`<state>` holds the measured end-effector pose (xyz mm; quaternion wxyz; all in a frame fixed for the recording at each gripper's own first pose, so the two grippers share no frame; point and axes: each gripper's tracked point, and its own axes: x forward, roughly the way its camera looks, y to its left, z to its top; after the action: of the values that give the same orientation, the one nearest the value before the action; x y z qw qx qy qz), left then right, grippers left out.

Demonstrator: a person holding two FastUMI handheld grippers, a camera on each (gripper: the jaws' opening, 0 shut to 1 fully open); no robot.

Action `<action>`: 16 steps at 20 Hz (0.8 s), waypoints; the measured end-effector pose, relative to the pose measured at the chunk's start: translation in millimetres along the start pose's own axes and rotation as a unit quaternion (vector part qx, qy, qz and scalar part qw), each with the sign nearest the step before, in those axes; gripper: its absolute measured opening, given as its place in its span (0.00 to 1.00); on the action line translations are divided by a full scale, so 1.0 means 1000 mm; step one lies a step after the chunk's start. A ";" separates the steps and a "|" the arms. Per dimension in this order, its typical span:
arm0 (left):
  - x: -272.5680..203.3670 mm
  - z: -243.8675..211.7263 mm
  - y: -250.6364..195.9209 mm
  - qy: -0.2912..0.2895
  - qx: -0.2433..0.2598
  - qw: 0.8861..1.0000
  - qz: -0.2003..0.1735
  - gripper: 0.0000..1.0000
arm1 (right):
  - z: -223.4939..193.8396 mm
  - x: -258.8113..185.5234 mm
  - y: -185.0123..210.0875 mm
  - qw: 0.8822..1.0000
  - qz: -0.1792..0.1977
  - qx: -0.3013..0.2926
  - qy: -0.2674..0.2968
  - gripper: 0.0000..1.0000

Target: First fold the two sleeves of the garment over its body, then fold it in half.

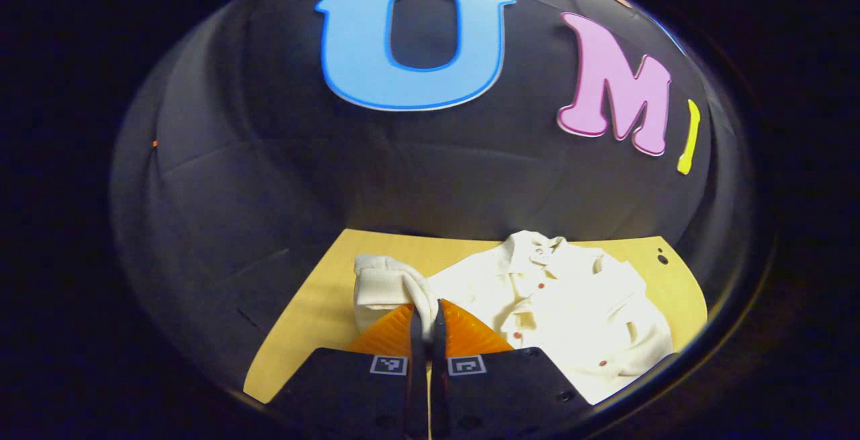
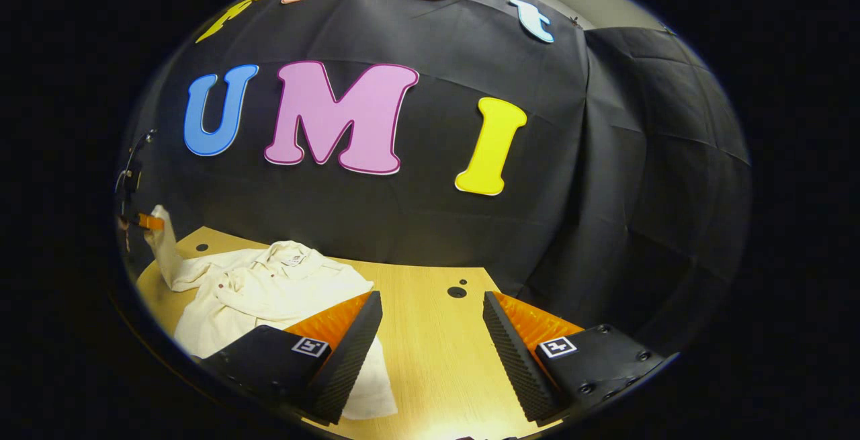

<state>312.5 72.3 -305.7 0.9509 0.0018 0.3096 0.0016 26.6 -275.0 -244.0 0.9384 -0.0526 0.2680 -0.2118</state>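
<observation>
Nearest in the left gripper view, I found my left gripper (image 1: 425,316) clenched on the cuff end of the sleeve (image 1: 386,285), both fingers pressed together with cloth pinched between them and the sleeve lifted clear of the table (image 1: 316,305). Beyond it the cream button-front shirt (image 1: 557,299) lay spread on the wooden top, collar toward the booth wall, the opposite sleeve lying along its far side.

In the right gripper view my right gripper (image 2: 430,332) stood released, jaws wide apart over bare table beside the shirt's hem (image 2: 369,386), touching nothing that I could confirm. Farther off, at the left edge, the same raised sleeve (image 2: 164,245) hung from the other gripper (image 2: 144,222).

Risk, in my judgement: the pinch sat at the very end of the cuff, so a quick swing over the body could let it slip out, or drag the shoulder and skew the whole shirt, since nothing pinned the body down.

The right gripper view gave the sleeve's height and drape; the left gripper view alone confirmed the grip.
</observation>
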 end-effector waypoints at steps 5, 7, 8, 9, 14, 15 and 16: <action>0.025 0.031 -0.162 -0.009 0.020 0.992 -0.121 0.07 | -0.023 0.010 -0.022 1.000 -0.006 0.002 0.021 0.97; 0.039 0.028 -0.226 -0.002 0.028 0.987 -0.158 0.08 | -0.035 0.015 -0.030 0.999 -0.009 0.011 0.033 0.97; 0.046 0.024 -0.253 0.002 0.031 0.984 -0.174 0.08 | -0.040 0.017 -0.035 0.999 -0.010 0.016 0.039 0.97; 0.052 0.019 -0.279 0.006 0.034 0.982 -0.186 0.09 | -0.046 0.020 -0.039 0.999 -0.011 0.020 0.045 0.97; 0.087 -0.016 -0.365 0.044 0.029 0.974 -0.219 0.23 | -0.072 0.037 -0.056 0.997 -0.011 0.025 0.071 0.97; 0.088 -0.022 -0.377 0.049 0.021 0.971 -0.231 0.30 | -0.072 0.039 -0.059 0.997 -0.009 0.025 0.076 0.97; 0.088 -0.024 -0.390 0.054 0.012 0.967 -0.247 0.48 | -0.077 0.040 -0.060 0.996 -0.006 0.026 0.081 0.97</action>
<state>370.5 -317.2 -378.4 0.9036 -0.0634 0.3512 -0.2371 -5.2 -345.6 -315.9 0.9134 -0.0129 0.3370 -0.2281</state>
